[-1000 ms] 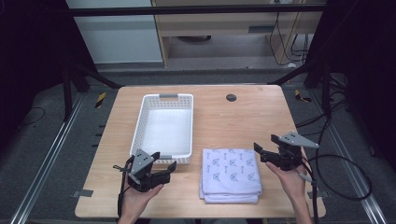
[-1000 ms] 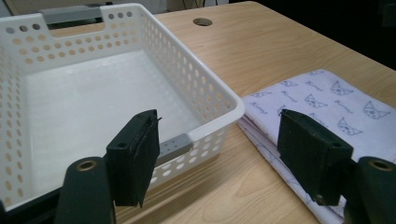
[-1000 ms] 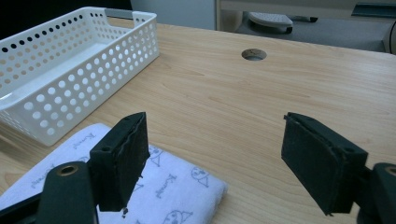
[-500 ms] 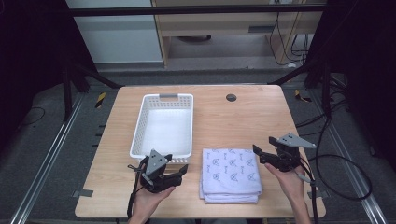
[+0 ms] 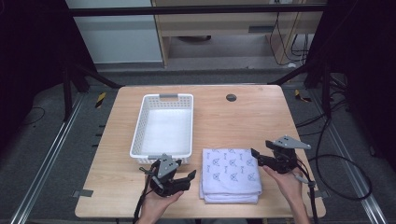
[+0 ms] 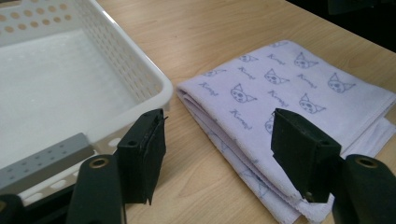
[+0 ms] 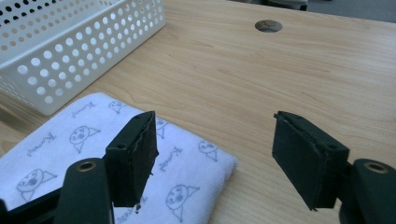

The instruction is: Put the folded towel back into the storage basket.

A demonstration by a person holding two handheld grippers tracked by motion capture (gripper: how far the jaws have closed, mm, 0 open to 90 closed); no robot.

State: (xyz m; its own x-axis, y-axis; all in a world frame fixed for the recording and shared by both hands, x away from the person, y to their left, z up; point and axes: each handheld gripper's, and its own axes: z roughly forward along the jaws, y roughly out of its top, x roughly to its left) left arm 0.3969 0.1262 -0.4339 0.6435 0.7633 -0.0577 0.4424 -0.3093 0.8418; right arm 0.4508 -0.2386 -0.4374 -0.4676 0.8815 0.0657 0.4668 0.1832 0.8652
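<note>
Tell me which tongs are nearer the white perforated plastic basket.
Left. The left tongs sit just below the white perforated plastic basket, at its near rim; the right tongs are beyond the folded lilac cat-print towel.

High view: overhead, facing forward and down over whole table (image 5: 243, 121). Both gripper views: low, close above tabletop, looking along own jaws. All three share towel (image 5: 231, 173) (image 6: 280, 98) (image 7: 116, 154) and basket (image 5: 163, 125) (image 6: 70, 79) (image 7: 70, 51).

I work in a lab test bay: my wooden worktop (image 5: 243, 121) stands on grey carpet inside a black metal frame (image 5: 196, 10), floor rails (image 5: 42, 172) at nine o'clock, loose cables (image 5: 336, 163) at three, office cabinets (image 5: 215, 28) at twelve.
</note>
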